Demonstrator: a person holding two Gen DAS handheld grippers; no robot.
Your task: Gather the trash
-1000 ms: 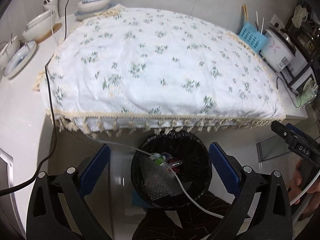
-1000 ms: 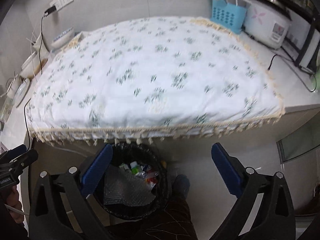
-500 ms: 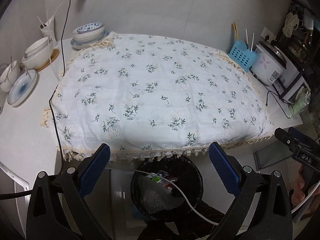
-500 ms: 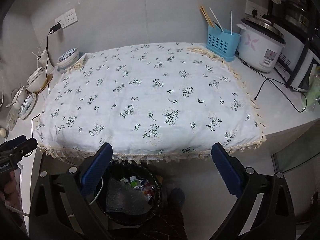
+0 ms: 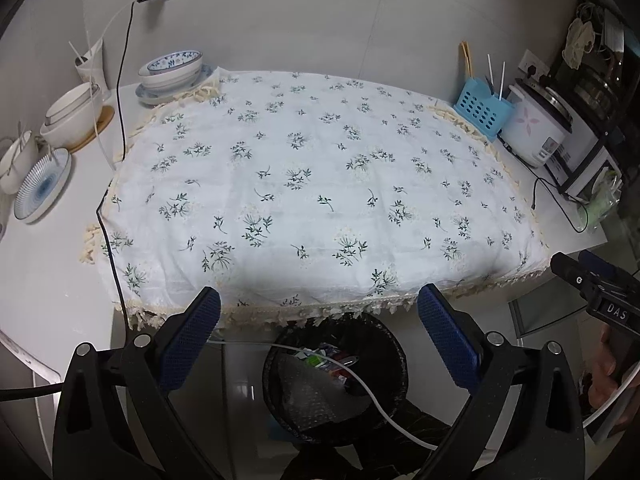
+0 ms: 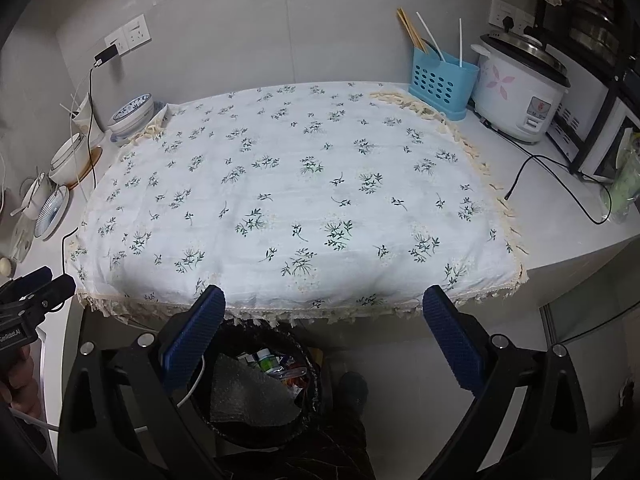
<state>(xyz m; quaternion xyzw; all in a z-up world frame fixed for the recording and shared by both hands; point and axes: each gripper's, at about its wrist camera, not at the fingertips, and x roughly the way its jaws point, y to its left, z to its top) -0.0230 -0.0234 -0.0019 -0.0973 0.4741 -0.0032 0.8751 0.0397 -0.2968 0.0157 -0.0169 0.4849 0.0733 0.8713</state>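
Hovering with left gripper (image 5: pixel 319 335) and right gripper (image 6: pixel 324 334) both spread wide, empty — trash lying in the bin (image 5: pixel 394 354) below the tablecloth (image 5: pixel 320 184); risking snagging the white cable (image 5: pixel 360 380).

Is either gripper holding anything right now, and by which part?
Nothing is held. The left gripper and right gripper both have open, empty jaws.

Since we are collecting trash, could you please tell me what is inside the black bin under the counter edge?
The black bin holds a sheet of bubble wrap, a small green-capped bottle and colourful wrappers. Anything beneath the wrap is hidden.
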